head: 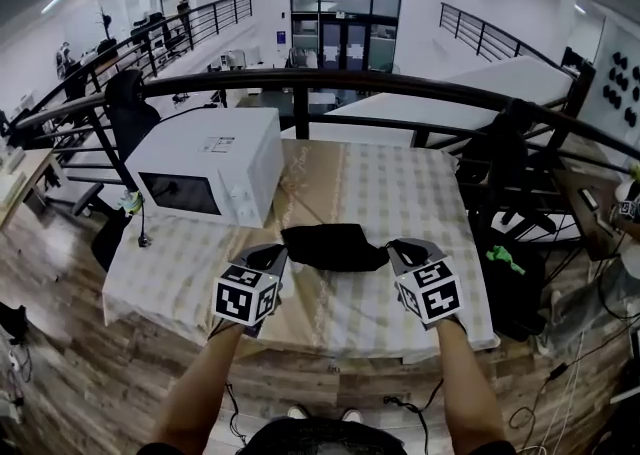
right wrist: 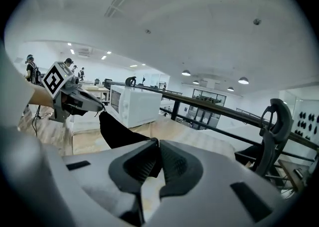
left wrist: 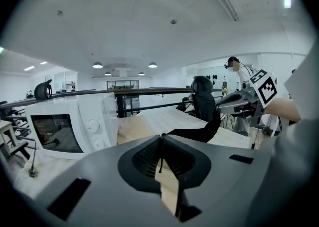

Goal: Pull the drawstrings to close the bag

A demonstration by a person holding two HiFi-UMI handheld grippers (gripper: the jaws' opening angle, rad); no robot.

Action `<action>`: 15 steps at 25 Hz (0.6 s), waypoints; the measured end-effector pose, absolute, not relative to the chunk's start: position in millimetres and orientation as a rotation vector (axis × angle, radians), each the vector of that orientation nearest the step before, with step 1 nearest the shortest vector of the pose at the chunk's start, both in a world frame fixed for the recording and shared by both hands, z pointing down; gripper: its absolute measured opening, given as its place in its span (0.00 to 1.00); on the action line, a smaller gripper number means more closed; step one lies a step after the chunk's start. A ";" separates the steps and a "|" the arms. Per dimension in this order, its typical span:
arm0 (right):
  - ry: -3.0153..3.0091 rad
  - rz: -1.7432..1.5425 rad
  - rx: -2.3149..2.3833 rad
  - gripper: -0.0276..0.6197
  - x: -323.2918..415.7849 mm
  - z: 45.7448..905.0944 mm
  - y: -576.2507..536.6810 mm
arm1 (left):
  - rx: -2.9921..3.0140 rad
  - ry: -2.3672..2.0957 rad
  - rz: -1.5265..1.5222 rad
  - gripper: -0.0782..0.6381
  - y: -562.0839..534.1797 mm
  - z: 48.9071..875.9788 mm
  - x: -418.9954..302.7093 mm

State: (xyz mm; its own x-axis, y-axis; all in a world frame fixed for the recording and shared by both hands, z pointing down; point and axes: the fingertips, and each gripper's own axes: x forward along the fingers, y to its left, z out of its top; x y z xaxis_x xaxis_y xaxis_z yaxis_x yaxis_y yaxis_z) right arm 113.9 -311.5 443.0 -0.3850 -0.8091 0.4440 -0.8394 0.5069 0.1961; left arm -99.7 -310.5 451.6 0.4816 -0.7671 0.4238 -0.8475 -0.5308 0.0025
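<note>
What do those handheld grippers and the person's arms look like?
The left gripper and the right gripper each have a smooth grey body that tapers to two jaws lined with black ribbed pads. Each carries a white cube printed with black square markers. No cables show on them. The person's forearms are bare, with no sleeves reaching them.
</note>
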 end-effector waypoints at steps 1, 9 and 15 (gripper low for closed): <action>-2.272 0.074 1.362 0.09 113.3 436.3 -312.9 | 2.522 -1.406 0.543 0.16 -311.8 444.4 -100.4; -2.325 -0.017 1.451 0.09 109.8 380.0 -315.9 | 2.541 -1.518 0.397 0.16 -318.1 388.4 -109.9; -2.379 -0.104 1.538 0.09 110.2 326.6 -310.8 | 2.523 -1.626 0.244 0.16 -316.7 339.5 -124.7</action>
State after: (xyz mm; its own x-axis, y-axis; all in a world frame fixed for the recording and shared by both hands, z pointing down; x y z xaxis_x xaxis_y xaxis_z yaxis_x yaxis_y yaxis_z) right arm 110.2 -310.8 326.6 -0.3786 -0.9003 0.2146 -0.8781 0.4227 0.2241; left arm -124.7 -316.7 339.5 0.4062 -0.8904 0.2054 -0.9115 -0.4108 0.0215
